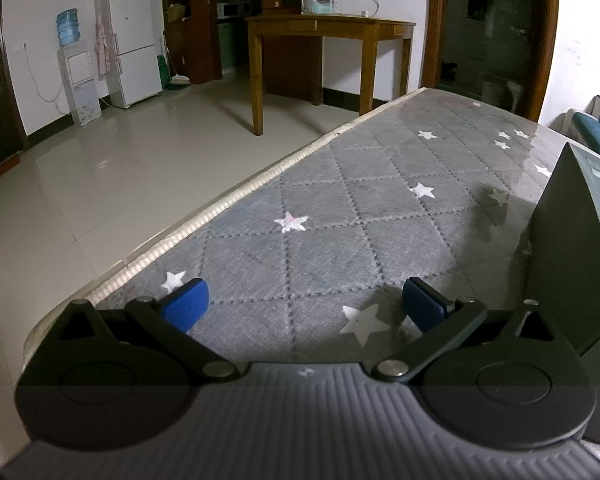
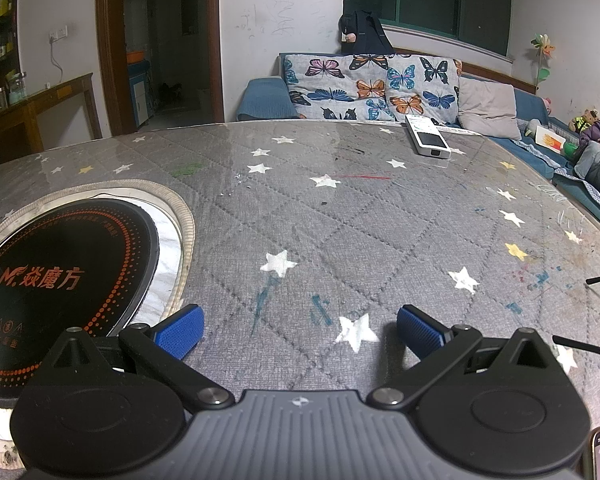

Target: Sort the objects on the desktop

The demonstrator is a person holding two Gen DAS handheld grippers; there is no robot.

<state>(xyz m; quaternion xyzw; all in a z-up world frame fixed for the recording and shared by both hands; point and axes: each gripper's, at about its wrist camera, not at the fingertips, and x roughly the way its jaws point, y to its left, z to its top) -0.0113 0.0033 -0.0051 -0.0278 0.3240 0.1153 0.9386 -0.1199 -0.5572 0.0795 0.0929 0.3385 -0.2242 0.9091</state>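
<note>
Hovering over the table, nothing picked yet.
Holding left gripper and right gripper spread and empty; next, likely reaching for the far white device.

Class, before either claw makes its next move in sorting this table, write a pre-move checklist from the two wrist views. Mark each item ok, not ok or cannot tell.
1. Left claw open and empty: ok.
2. Right claw open and empty: ok.
3. A thing to sort in view: ok, a white device lies at the table's far edge near the sofa.
4. Path to the device free: ok, only bare star cloth lies between.
5. Clearance beside the left claw: not ok, a dark box stands close on its right.
6. Where sorted things should go: cannot tell, no bin or tray shows.
</note>
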